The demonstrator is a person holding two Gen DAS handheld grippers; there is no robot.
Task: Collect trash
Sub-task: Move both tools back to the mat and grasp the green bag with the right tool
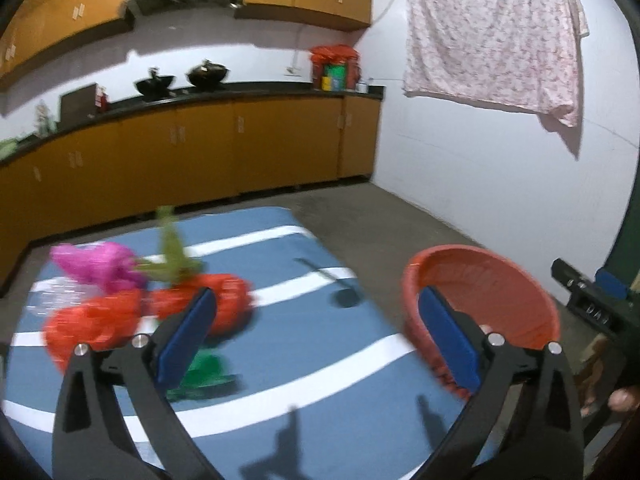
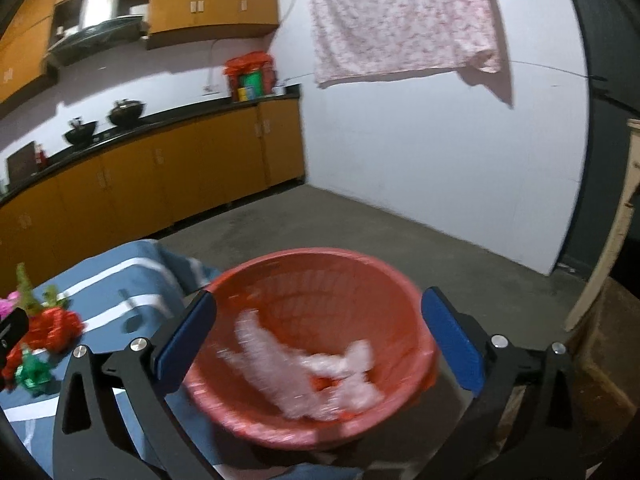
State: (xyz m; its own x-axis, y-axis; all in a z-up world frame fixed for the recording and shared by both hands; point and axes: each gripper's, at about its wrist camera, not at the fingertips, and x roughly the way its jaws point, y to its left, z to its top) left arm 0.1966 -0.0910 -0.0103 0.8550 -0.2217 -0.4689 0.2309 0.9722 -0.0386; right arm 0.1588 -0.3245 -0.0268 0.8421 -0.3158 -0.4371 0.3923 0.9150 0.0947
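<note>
The left claw [image 1: 316,328] is released, its two blue pads wide apart and nothing between them. It hangs above a blue cloth with white stripes [image 1: 304,364] that covers the tabletop. Ahead of its left finger lies a heap of trash: a crumpled red plastic bag [image 1: 224,300] just in front of the pad, a second red crumpled bag [image 1: 92,324] further left, a pink plastic wrapper [image 1: 100,264] behind them, and a thin green wrapper [image 1: 172,248] standing up beside the pink one. A dark green shiny wrapper [image 1: 208,372] lies close under the left finger. To the right of this claw, just beyond its right finger, stands a round red plastic basket [image 1: 516,276].

The right claw [image 2: 320,332] is also released and grasps nothing. The basket [image 2: 296,280] is directly below and ahead of it, between its two fingers in the view. Inside the basket lies a crumpled piece of clear bubble-like plastic [image 2: 320,376], blurred. Far to the left of this claw, the red bag [image 2: 56,328] and green wrapper [image 2: 34,374] rest on the striped cloth [image 2: 120,276].
</note>
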